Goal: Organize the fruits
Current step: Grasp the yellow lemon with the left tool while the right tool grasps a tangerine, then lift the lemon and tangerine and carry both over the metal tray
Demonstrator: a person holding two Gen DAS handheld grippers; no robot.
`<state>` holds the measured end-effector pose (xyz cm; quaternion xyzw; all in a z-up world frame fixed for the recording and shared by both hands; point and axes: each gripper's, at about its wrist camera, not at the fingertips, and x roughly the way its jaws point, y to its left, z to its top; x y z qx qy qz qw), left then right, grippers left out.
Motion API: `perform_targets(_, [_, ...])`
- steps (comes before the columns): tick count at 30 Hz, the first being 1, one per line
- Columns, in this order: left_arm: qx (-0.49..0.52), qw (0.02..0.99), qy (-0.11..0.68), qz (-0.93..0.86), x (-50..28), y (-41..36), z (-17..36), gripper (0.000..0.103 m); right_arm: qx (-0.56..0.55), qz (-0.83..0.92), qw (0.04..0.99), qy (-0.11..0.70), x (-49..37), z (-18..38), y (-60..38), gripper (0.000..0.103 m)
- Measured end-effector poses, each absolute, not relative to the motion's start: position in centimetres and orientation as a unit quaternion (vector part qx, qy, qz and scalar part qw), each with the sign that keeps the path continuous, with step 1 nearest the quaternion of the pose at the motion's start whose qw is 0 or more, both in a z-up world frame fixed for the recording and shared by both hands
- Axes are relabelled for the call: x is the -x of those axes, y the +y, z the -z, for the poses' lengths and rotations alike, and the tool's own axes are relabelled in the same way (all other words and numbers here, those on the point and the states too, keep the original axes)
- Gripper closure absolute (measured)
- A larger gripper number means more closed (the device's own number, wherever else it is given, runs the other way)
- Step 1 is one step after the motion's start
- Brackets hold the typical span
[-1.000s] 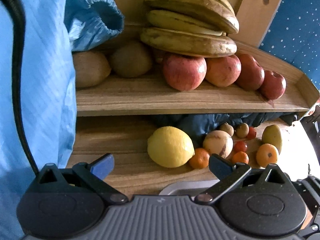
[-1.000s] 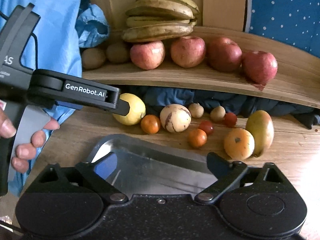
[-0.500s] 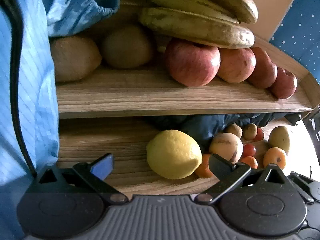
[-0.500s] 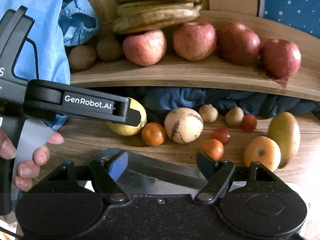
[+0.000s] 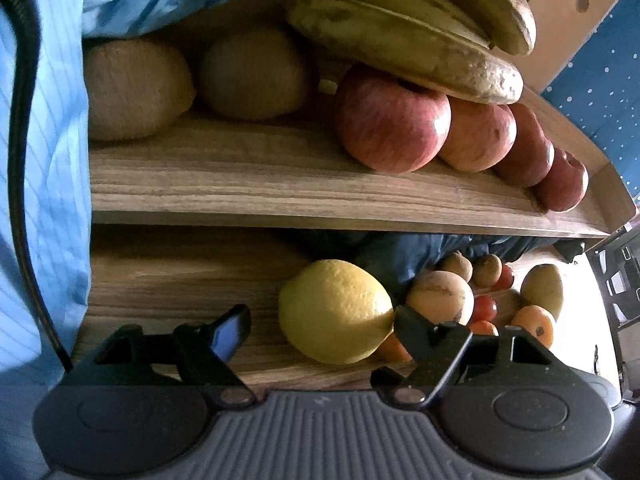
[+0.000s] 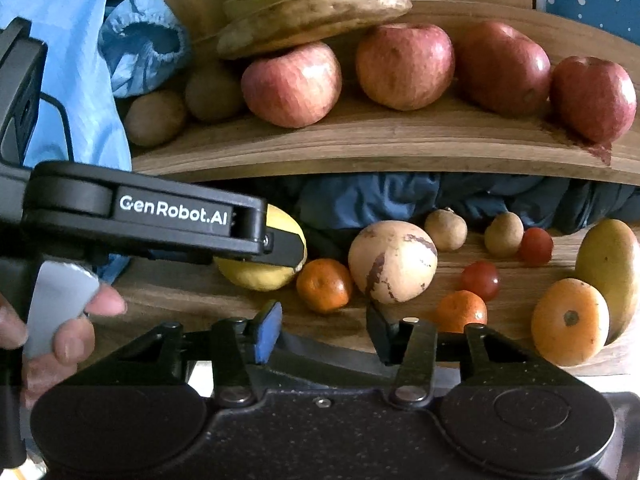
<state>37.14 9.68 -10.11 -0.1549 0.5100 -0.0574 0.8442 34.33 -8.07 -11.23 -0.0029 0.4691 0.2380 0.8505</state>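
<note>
Wooden shelf (image 5: 280, 188) over wooden tabletop (image 5: 160, 280) — dotted blue wall (image 5: 592, 60), perhaps.

The shelf (image 5: 280, 184) is looking like wood with wavy brown lines, and it is looking smooth and not shiny. The apple (image 5: 392, 120) is shining; its red skin is looking smooth. At its 12 o'clock, the bananas (image 5: 408, 40) are looking dull and rough with brown spots. At the apple's 9 o'clock, the two kiwis (image 5: 252, 76) are looking fuzzy and matt. The lemon (image 5: 336, 312) is showing bumpy, a bit shiny skin. The left gripper (image 5: 320, 328) is looking like dark matt plastic with a ribbed grey part. The blue cloth (image 6: 76, 72) is looking thin and crinkly. The tray (image 6: 316, 356) is looking like grey metal.
</note>
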Motion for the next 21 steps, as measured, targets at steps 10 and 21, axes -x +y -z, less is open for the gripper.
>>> perform_targets(10, [0.183, 0.838, 0.509, 0.075, -37.0, 10.7, 9.9, 0.037, -0.007, -0.228, 0.855, 0.467, -35.2, 11.7, -7.5, 0.068])
perform_targets(21, [0.186, 0.84, 0.506, 0.063, -36.1, 11.0, 9.5, 0.038, -0.009, -0.23, 0.858, 0.46, -34.8, 11.6, -8.0, 0.072])
